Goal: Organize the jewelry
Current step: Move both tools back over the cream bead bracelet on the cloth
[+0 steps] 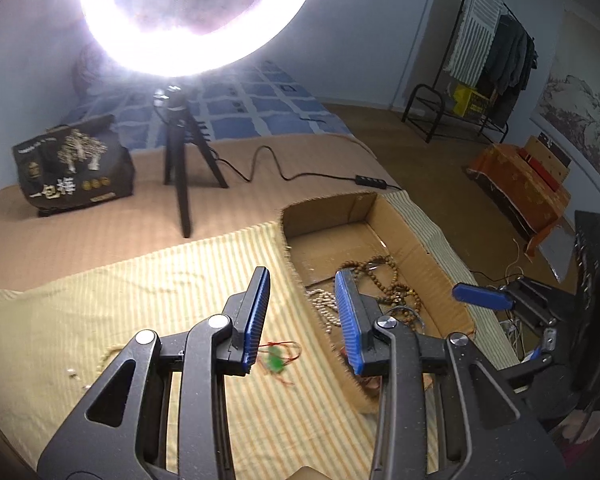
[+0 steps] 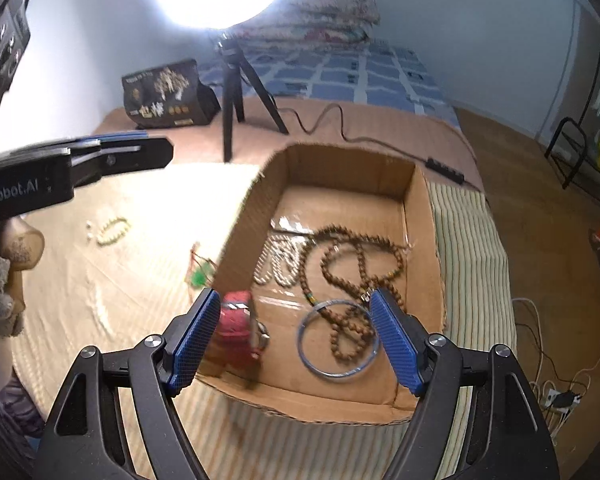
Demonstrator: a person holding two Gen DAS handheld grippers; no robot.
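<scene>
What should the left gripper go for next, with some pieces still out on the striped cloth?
Probably lower the left gripper onto the green pendant on its red cord. Its jaws stand open and empty, and that piece lies on the striped cloth right below them, just outside the cardboard box. The brown bead strand and blue bangle are already inside.

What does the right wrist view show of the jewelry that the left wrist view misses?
Only the right wrist view shows the clear bangle whole and the red item in the cardboard box, plus a pale bead bracelet on the cloth. Only the left wrist view shows the clothes rack. Both show the brown bead strand, the white bead strand and the green pendant outside the box.
</scene>
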